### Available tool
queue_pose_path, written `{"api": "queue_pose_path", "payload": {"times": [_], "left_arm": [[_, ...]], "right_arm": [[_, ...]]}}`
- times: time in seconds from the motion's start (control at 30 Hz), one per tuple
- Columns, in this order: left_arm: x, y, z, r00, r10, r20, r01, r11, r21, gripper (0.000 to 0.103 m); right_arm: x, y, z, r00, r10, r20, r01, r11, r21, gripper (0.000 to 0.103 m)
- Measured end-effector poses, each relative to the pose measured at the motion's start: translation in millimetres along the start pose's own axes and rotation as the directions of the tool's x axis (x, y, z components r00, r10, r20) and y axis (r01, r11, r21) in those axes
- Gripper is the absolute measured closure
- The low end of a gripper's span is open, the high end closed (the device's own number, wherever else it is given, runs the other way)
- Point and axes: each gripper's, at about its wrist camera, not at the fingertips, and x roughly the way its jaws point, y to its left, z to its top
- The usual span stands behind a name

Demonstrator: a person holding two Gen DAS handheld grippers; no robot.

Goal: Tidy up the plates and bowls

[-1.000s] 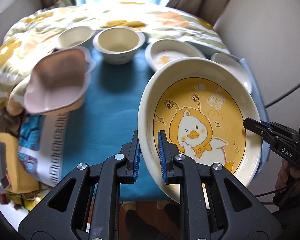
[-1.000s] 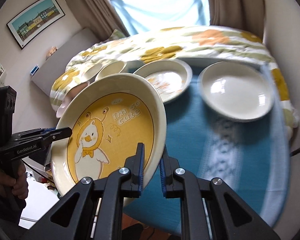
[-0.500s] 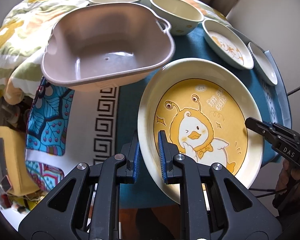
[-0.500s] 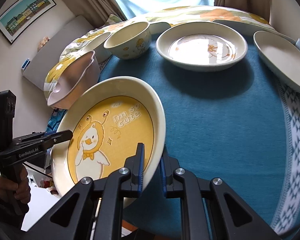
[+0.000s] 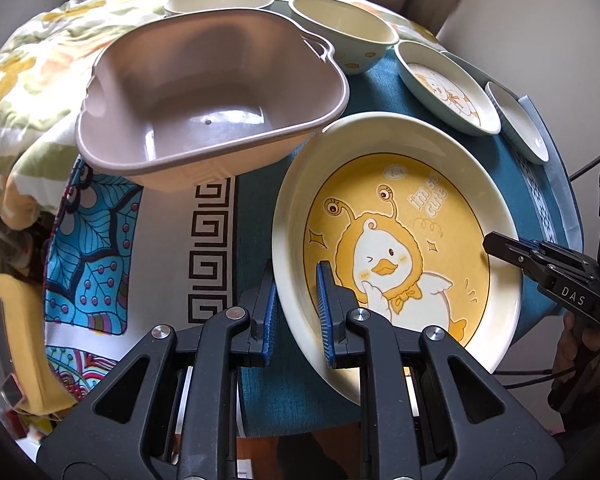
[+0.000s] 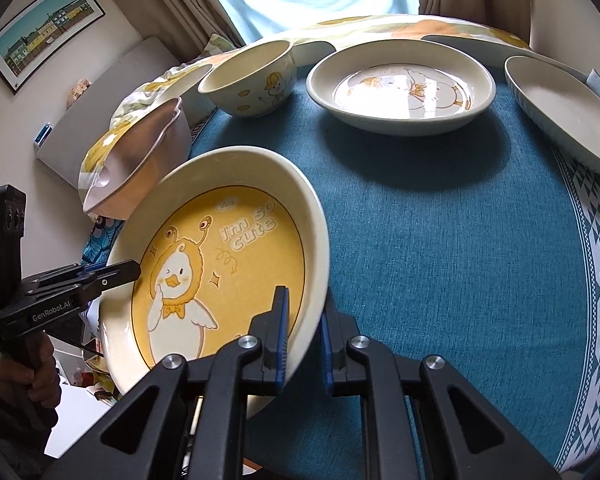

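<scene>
Both tools grip the duck plate by opposite sides of its rim: left tool pinches the near-left rim, one blue pad inside the well, one outside; right tool pinches the near-right rim the same way. Plate is tilted, held at the front edge of the bench, over the teal cloth; whether its lower edge touches the cloth cannot be told from either view. Its far rim sits just beside the pink plastic basin, possibly touching. Behind, on the bench: duck bowl, shallow duck dish, plain white plate. Handling judgement: the plate looks glazed ceramic, so stiff, fairly heavy, slick under the pads and liable to chip if it knocks the basin or another dish. The raised rim is the sensible hold, since the pads can bite across the wall; a two-sided grip limits swing. Lower it flat and gently, releasing only once it is supported.
</scene>
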Motion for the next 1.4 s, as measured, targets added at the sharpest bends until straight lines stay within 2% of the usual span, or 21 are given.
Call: {"api": "queue_pose_path", "payload": {"times": [0.17, 0.27, 0.33, 0.37, 0.4, 0.47, 0.67, 0.77, 0.87, 0.93, 0.97, 1.0, 1.07, 1.13, 1.17, 1.23, 1.33, 1.4], "left_arm": [[4.8, -0.7, -1.9, 1.000, 0.006, -0.016, -0.007, 0.999, -0.031, 0.069], [3.1, -6.1, -2.0, 0.999, 0.034, -0.009, -0.034, 0.999, -0.022, 0.040], [-0.8, -8.0, -2.6, 0.999, 0.041, 0.014, -0.040, 0.999, -0.023, 0.035], [-1.3, -8.5, -2.8, 0.999, 0.043, 0.016, -0.043, 0.999, -0.026, 0.034], [-1.6, -8.6, -3.2, 0.999, 0.045, 0.016, -0.044, 0.999, -0.029, 0.034], [-2.2, -7.6, -4.2, 0.999, 0.052, 0.014, -0.051, 0.998, -0.035, 0.034], [-28.5, -6.0, -6.6, 0.997, 0.072, 0.039, -0.070, 0.996, -0.049, 0.034], [-60.4, -13.4, 0.9, 0.993, 0.076, 0.090, -0.073, 0.996, -0.044, 0.034], [-101.6, -28.1, 12.9, 0.983, 0.064, 0.174, -0.061, 0.998, -0.019, 0.034], [-128.7, -41.2, 23.3, 0.969, 0.044, 0.244, -0.047, 0.999, 0.006, 0.033], [-142.1, -49.0, 29.7, 0.959, 0.029, 0.281, -0.038, 0.999, 0.027, 0.026], [-152.6, -56.8, 37.4, 0.950, 0.014, 0.312, -0.032, 0.998, 0.050, 0.014], [-171.6, -73.2, 51.3, 0.922, -0.026, 0.386, -0.020, 0.993, 0.115, 0.000], [-182.8, -92.6, 66.5, 0.893, -0.081, 0.443, -0.006, 0.981, 0.192, 0.000], [-184.3, -102.3, 75.3, 0.886, -0.105, 0.452, 0.000, 0.974, 0.227, 0.000], [-181.3, -125.4, 95.8, 0.895, -0.160, 0.417, 0.031, 0.954, 0.300, 0.000], [-168.9, -160.7, 122.4, 0.911, -0.225, 0.346, 0.090, 0.926, 0.367, 0.000], [-159.9, -181.6, 135.7, 0.916, -0.229, 0.330, 0.096, 0.922, 0.374, 0.000]], "right_arm": [[3.5, -2.8, 1.1, 0.999, 0.026, -0.028, -0.025, 0.999, 0.044, 0.090], [3.8, -3.7, -0.2, 0.999, 0.022, -0.037, -0.019, 0.998, 0.068, 0.088], [2.2, -3.0, -1.7, 0.999, 0.016, -0.032, -0.014, 0.998, 0.061, 0.078], [0.8, -3.0, -2.2, 1.000, 0.022, -0.022, -0.021, 0.998, 0.058, 0.066], [-0.7, -2.7, -2.3, 1.000, 0.023, -0.010, -0.023, 0.998, 0.054, 0.048], [-2.4, -1.3, -2.6, 1.000, -0.007, -0.004, 0.007, 0.999, 0.042, 0.025], [-20.5, -0.1, 1.6, 1.000, -0.003, 0.001, 0.003, 0.999, 0.053, 0.025], [-47.0, 6.8, 8.0, 0.999, -0.007, 0.041, 0.005, 0.999, 0.042, 0.025], [-83.8, 14.0, 16.5, 0.995, -0.012, 0.094, 0.009, 0.999, 0.036, 0.024], [-107.9, 16.7, 22.8, 0.990, -0.022, 0.141, 0.015, 0.999, 0.049, 0.015], [-119.8, 16.6, 26.1, 0.987, -0.037, 0.158, 0.028, 0.998, 0.056, 0.007], [-129.6, 15.9, 28.9, 0.984, -0.048, 0.173, 0.038, 0.997, 0.060, 0.006], [-153.3, 11.4, 33.2, 0.970, -0.087, 0.227, 0.070, 0.994, 0.080, 0.006], [-175.7, 5.1, 33.0, 0.951, -0.125, 0.283, 0.097, 0.989, 0.110, 0.006], [-184.1, 1.3, 33.1, 0.943, -0.139, 0.303, 0.104, 0.986, 0.129, 0.006], [-200.6, -7.6, 33.5, 0.928, -0.176, 0.328, 0.130, 0.979, 0.159, 0.006], [-216.6, -23.9, 35.0, 0.919, -0.265, 0.293, 0.216, 0.958, 0.187, 0.006], [-226.2, -38.9, 36.7, 0.912, -0.311, 0.269, 0.253, 0.940, 0.229, 0.006]]}}
